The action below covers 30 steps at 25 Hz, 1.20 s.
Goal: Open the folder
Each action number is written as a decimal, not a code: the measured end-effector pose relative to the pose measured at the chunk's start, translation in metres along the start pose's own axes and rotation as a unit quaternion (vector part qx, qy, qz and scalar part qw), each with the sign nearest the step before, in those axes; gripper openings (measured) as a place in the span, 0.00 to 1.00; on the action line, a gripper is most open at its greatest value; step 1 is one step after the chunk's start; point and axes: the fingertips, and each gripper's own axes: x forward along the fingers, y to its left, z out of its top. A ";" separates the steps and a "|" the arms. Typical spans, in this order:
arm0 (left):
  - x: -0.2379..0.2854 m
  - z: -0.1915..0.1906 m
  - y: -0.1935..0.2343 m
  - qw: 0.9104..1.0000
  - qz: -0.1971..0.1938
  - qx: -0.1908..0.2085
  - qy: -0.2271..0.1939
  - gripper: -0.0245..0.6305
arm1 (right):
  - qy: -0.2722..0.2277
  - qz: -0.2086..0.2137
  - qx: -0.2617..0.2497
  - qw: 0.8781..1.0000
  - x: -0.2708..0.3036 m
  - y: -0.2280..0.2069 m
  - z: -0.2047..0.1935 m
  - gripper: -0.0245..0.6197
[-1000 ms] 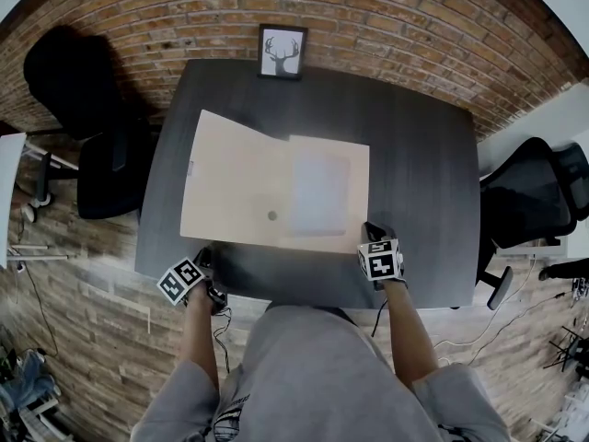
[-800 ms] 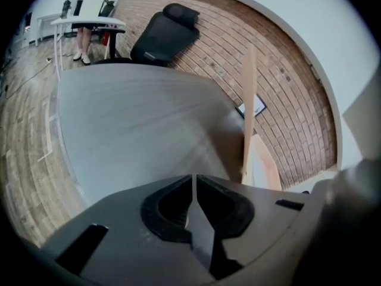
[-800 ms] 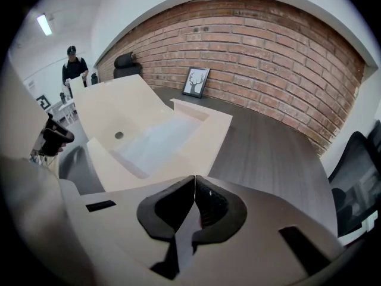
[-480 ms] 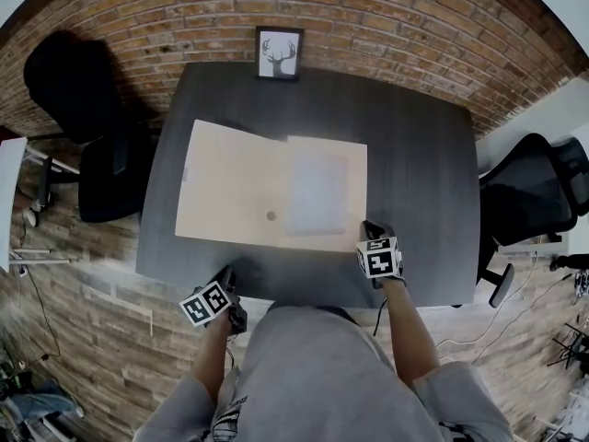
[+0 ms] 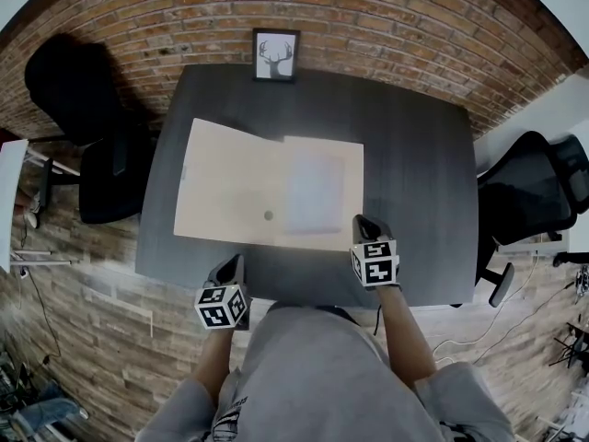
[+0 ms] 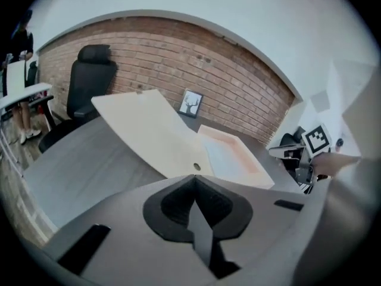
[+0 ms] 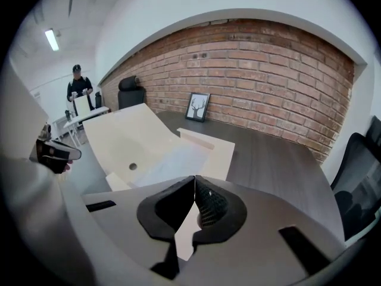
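Now the left gripper (image 5: 231,267) and right gripper (image 5: 364,223), both closed on nothing, are drawn back from the folder (image 5: 230,187), judged fully opened.

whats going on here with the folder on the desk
A person holds a two-jaw gripper in each hand over a dark grey table. The beige cardboard folder already lies open on it, cover spread to the left, a pale sheet on the right half. The left gripper and right gripper are shut and empty near the folder's near edge.

Head view looks down; gripper views (low, near) share the folder (image 5: 267,191).
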 end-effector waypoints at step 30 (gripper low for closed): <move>-0.045 0.207 -0.169 0.949 -0.042 0.196 -0.242 0.04 | -0.282 -0.014 -0.004 0.959 -0.154 0.007 0.153 0.04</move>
